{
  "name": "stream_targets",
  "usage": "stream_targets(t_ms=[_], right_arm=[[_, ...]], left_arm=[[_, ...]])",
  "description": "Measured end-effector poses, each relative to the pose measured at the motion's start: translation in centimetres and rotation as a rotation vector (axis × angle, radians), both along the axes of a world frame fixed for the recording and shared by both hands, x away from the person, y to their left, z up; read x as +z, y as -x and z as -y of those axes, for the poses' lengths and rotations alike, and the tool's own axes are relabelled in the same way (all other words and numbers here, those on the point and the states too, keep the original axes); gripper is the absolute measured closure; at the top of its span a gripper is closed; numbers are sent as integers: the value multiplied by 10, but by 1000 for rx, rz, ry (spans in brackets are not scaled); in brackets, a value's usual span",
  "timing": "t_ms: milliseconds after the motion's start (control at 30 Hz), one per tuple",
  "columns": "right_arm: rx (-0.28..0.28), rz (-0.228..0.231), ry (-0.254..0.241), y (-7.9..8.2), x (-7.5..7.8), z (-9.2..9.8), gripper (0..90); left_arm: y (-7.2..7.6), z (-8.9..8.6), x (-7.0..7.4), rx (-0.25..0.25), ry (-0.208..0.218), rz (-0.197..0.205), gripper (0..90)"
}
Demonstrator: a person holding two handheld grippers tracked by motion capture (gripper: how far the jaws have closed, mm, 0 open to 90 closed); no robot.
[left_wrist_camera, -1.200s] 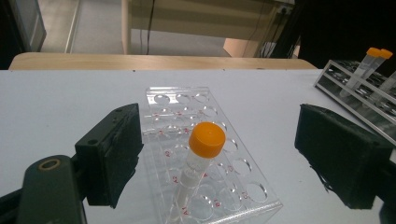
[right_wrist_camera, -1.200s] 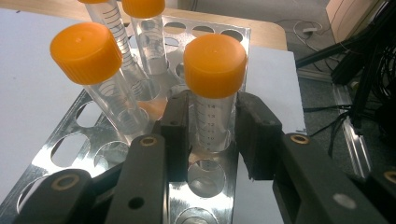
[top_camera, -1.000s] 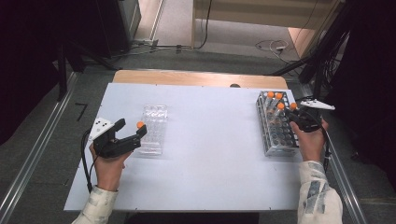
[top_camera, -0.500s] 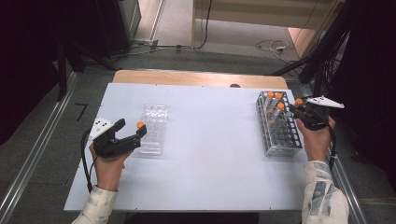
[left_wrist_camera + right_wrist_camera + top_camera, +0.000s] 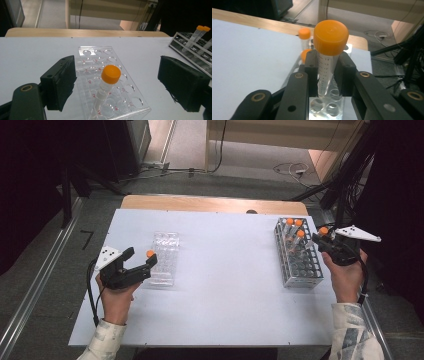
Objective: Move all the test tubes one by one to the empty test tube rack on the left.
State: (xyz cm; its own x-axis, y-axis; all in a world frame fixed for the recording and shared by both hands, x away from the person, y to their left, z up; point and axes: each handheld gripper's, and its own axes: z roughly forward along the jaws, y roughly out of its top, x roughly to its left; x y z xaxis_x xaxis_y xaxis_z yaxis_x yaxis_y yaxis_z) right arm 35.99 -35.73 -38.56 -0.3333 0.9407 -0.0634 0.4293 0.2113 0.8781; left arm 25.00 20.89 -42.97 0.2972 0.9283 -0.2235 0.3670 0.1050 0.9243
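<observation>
Your right gripper (image 5: 329, 75) is clamped on an orange-capped tube (image 5: 328, 57), its jaws pressing the clear, graduated body just under the cap. The tube stands upright between them, its lower end over the open holes of the metal wire rack (image 5: 300, 270) at the right side of the table (image 5: 225, 310). In the high view that gripper (image 5: 320, 240) sits just beside the rack's right edge, with three more orange-capped tubes (image 5: 294, 227) standing in the rack's far end.

Your left gripper (image 5: 140, 265) rests at the left side of the table with its jaws spread wide, gripping nothing. Between them (not touched by either pad) a small orange-capped vial (image 5: 106, 85) stands in the near part of the clear plastic rack (image 5: 110, 72), and the other holes around it look empty.
</observation>
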Motion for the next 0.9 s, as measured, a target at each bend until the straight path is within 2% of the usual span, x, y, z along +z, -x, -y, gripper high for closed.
stream_targets(t_ms=[233,433,667,900], right_arm=[[106,6,-11,27,7,-25,719],[208,8,-24,41,9,-54,719],[302,-4,-18,48,8,-86,719],[378,-27,-23,49,0,-111,719]], left_arm=[[0,2,0,-7,-1,-2,156],[1,2,2,-11,-3,-2,156],[2,2,2,-9,-1,3,156],[3,5,3,-21,-3,9,156]])
